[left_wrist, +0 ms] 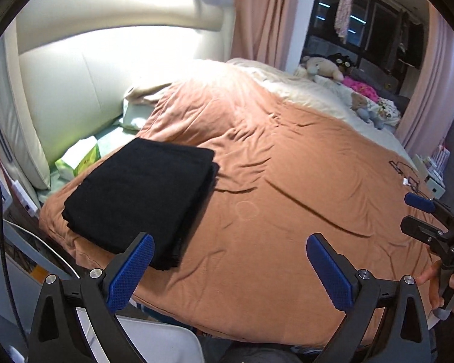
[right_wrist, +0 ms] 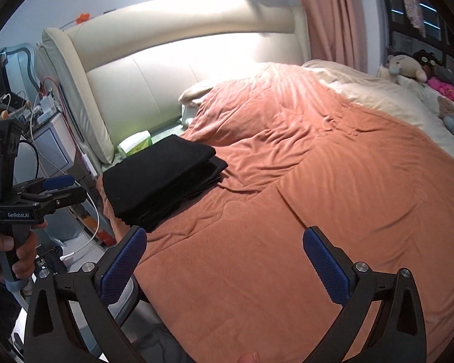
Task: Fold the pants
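Left gripper (left_wrist: 230,264) spread wide, empty, just short of the folded black pants (left_wrist: 142,199); right gripper (right_wrist: 224,260) likewise spread, right of the pants; folding looks finished, next likely only withdrawing

"GenRobot.AI" printed white on black body of left gripper (right_wrist: 59,189), just behind its fingers. "DAS" on black body of right gripper (left_wrist: 414,211), below fingers.

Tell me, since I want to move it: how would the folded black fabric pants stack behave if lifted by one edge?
The folded black fabric pants stack would likely droop and unfold, since its layers lie loose. Pushed, it would probably drag on the wrinkled orange blanket, not slide.
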Demonstrator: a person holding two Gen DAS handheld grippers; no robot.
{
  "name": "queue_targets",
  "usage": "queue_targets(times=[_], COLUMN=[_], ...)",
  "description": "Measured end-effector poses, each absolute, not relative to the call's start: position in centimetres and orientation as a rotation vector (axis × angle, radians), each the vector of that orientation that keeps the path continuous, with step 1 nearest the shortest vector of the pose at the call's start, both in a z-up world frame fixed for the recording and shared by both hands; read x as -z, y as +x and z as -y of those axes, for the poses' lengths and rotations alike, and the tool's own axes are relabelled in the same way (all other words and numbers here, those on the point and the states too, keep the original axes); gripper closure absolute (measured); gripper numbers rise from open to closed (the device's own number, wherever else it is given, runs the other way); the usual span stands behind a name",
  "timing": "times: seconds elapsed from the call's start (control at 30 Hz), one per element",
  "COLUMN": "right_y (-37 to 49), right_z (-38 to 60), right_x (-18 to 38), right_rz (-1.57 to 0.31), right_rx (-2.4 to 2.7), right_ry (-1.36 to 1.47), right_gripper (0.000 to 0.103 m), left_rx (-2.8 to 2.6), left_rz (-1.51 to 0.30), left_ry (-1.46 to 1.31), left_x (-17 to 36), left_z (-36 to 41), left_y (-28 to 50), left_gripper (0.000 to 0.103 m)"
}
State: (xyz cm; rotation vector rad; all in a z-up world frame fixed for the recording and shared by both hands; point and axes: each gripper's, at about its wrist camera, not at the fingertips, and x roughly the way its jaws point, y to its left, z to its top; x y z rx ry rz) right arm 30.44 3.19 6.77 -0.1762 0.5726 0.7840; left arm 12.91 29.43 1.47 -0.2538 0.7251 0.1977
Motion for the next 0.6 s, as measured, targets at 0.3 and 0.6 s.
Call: queue_targets(times=[0.3, 0.6], right_y=[26.4, 22.1], right_z=[0.7, 4.8], right_x=[-7.8, -8.5], right_rz=[-0.534, -0.497], right_rx=[-0.756, -0.717], right_ry=[-0.151, -0.136], right_gripper=[0.0, 0.0], left_rx=[-0.157, -0.104], left_rz=[-0.69, -0.638], left_ry=[-0.199, -0.175], left_x=[-3.3, -4.8], left_z=[-25.0, -20.6], left_y=[10.3, 7.4], left_gripper=[0.001, 0.001])
